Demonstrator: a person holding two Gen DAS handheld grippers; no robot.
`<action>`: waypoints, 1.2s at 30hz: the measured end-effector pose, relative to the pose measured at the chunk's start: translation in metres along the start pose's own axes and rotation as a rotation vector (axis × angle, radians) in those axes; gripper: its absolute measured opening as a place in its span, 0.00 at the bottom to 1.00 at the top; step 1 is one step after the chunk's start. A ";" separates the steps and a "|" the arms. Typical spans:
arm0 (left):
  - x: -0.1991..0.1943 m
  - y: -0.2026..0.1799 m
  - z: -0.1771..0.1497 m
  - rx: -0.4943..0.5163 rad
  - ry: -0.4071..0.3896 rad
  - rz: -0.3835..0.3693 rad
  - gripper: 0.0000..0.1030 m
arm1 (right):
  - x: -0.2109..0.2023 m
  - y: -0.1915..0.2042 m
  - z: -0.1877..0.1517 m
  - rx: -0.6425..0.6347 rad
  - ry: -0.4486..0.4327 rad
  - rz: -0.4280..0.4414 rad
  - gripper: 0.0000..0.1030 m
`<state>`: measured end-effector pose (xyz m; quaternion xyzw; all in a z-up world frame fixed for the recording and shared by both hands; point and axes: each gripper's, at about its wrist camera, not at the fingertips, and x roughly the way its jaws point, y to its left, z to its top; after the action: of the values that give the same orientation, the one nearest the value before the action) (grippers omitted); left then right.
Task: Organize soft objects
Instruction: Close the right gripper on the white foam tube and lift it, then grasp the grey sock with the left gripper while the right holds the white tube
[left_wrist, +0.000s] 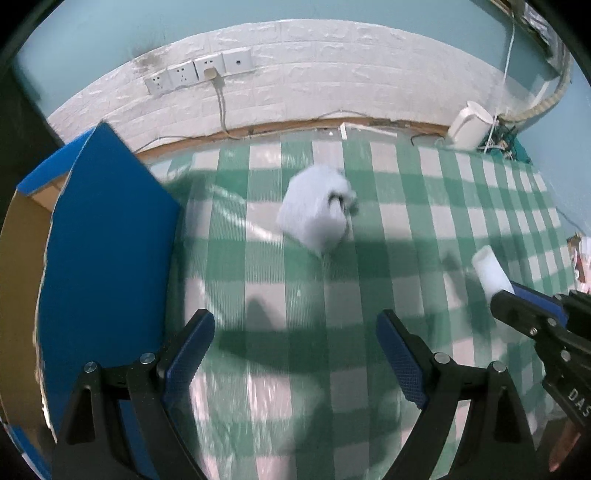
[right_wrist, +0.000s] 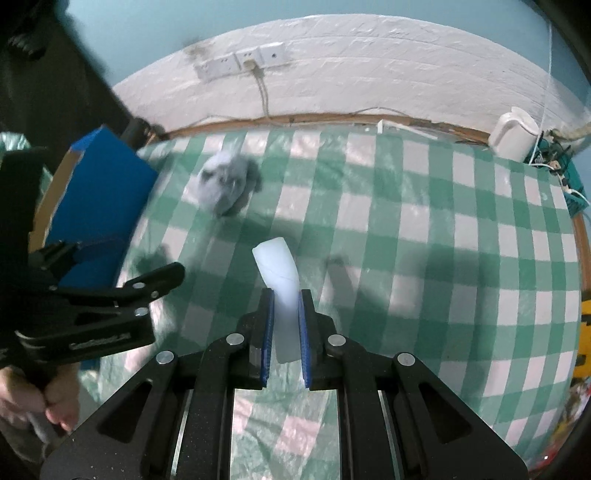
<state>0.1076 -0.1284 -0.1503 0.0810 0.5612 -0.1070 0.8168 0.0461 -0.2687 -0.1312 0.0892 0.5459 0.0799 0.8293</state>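
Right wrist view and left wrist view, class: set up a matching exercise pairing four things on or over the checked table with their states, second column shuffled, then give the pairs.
Things:
1. white foam piece
2. fluffy grey-blue toy
3. blue box
4. left tool

States:
A. open, nothing between its fingers
B. lying alone on the checked cloth
C. pinched in the shut right tool
D. standing at the table's left edge

Pairs: 1-C, 2-B, 3-D, 4-A

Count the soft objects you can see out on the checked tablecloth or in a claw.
2. A pale blue plush toy lies on the green checked cloth near the blue box. A white foam piece is clamped in the right claw. Others may be hidden inside the box.
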 end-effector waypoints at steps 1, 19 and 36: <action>0.001 0.000 0.005 -0.002 -0.006 -0.002 0.87 | 0.000 -0.001 0.002 0.003 -0.006 -0.004 0.10; 0.047 -0.013 0.055 -0.001 -0.009 -0.006 0.87 | 0.000 -0.014 0.024 0.049 -0.045 -0.015 0.10; 0.051 -0.017 0.058 0.008 -0.007 -0.018 0.29 | -0.002 -0.019 0.022 0.062 -0.052 -0.016 0.10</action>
<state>0.1723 -0.1640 -0.1774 0.0789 0.5586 -0.1171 0.8173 0.0659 -0.2886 -0.1254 0.1125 0.5270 0.0538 0.8407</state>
